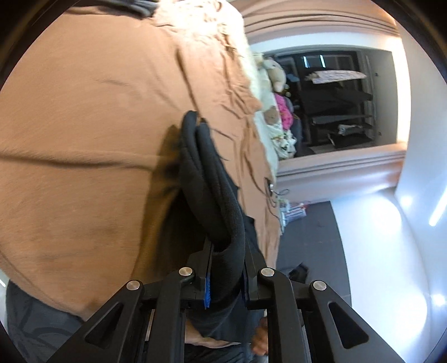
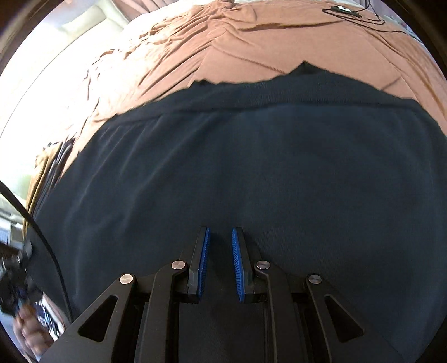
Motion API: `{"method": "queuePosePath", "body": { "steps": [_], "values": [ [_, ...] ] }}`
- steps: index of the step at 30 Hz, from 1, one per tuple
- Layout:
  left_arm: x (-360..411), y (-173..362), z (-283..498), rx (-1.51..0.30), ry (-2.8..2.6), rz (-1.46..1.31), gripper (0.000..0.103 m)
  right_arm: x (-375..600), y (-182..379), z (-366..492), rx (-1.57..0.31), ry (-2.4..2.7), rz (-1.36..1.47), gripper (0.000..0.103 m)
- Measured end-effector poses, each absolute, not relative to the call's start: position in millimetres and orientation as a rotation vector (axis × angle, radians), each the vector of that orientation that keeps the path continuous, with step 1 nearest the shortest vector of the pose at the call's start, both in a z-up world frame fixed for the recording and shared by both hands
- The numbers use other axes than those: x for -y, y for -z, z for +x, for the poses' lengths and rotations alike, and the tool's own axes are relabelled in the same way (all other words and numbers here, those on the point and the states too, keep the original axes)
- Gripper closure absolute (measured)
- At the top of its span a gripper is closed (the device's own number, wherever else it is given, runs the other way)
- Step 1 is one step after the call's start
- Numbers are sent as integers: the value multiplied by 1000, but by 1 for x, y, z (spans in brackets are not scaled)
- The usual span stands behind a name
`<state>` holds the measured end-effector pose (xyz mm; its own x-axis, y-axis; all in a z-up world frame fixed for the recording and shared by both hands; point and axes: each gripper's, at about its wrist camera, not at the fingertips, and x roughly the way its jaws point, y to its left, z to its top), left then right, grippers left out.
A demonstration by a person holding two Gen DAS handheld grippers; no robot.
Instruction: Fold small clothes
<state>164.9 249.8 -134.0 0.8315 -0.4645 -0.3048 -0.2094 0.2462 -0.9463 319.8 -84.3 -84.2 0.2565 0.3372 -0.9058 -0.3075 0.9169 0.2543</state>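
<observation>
A dark navy garment (image 2: 251, 167) lies spread flat on a brown bed sheet (image 2: 237, 36) and fills most of the right wrist view. My right gripper (image 2: 220, 237) is open, its blue pads (image 2: 205, 257) apart and empty, hovering just over the garment's near part. In the left wrist view my left gripper (image 1: 226, 251) is shut on a thick folded edge of the dark garment (image 1: 212, 178), which bunches up between the jaws and rises above the brown sheet (image 1: 83, 125).
A cable and a small device (image 2: 343, 9) lie on the sheet at the far right. Beyond the bed edge stand stuffed toys (image 1: 275, 72), a dark shelf unit (image 1: 338, 106) and grey floor (image 1: 310, 237). A hand with the other gripper (image 2: 25, 315) shows at lower left.
</observation>
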Motion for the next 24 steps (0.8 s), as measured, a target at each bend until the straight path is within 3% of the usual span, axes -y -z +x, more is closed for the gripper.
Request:
{"method": "queuePosePath", "body": {
  "steps": [24],
  "values": [
    [-192,51,225,-565,522,-1184,88,124,90,216,-1180,-486,83,91]
  ]
}}
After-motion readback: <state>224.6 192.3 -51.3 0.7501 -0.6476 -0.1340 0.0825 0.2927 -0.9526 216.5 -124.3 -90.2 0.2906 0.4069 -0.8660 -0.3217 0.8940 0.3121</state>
